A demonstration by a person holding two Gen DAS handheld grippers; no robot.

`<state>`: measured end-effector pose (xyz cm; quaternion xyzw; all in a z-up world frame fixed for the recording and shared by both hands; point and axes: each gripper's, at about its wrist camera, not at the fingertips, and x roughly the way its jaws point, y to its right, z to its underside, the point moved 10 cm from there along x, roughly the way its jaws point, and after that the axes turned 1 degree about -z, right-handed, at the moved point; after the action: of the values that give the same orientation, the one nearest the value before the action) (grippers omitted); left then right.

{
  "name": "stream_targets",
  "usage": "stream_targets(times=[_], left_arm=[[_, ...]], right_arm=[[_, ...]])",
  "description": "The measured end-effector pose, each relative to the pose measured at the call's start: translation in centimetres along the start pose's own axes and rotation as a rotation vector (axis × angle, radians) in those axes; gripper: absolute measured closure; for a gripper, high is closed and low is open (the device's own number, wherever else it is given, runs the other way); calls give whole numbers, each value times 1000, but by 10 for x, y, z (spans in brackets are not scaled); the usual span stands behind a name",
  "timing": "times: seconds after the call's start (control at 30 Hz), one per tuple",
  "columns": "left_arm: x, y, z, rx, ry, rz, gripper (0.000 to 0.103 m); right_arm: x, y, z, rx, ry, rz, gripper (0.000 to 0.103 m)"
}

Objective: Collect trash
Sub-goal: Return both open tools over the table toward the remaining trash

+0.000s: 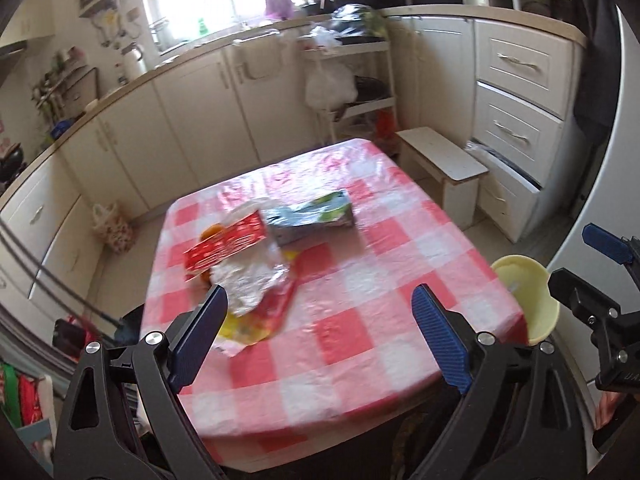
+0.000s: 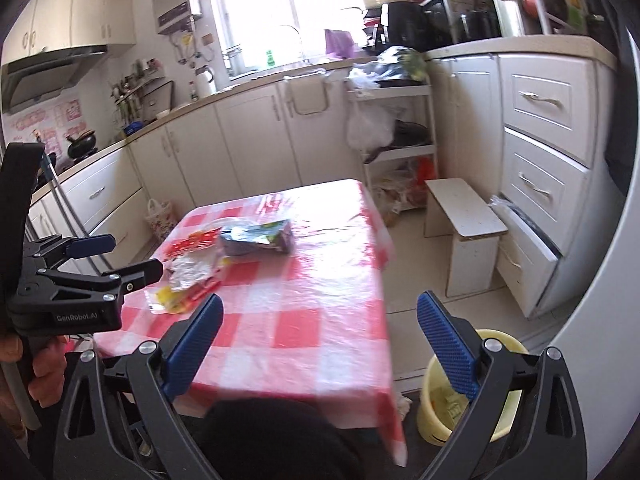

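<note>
Both wrist views looked down and forward from behind their own tools, set back from the desk (image 1: 360,280); both shared it, the trash (image 2: 224,256) and the cabinets (image 2: 248,140) beyond.

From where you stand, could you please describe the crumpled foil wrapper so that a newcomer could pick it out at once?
Start at the table with the red-and-white checked cloth. On its left half lies a cluster of litter. The foil wrapper sits at the cluster's near side, below the red patterned packet; it alone is silver and crinkled.
</note>
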<state>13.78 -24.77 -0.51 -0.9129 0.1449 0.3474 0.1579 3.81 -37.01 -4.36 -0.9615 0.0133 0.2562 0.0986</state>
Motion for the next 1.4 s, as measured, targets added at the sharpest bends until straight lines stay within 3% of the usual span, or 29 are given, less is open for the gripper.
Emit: stream_targets(times=[0.2,0.5,1.4], left_arm=[[1,-46,19,-69,-15,-29,13],[9,-71,35,-126,-38,-42,13],[20,-83,42,-143,-58,-45,13]], right_arm=[[14,-40,-2,-45,-25,-32,9],[30,-76,-3,-79,-51,-64,9],[50,-84,6,-53,-98,-95,9]])
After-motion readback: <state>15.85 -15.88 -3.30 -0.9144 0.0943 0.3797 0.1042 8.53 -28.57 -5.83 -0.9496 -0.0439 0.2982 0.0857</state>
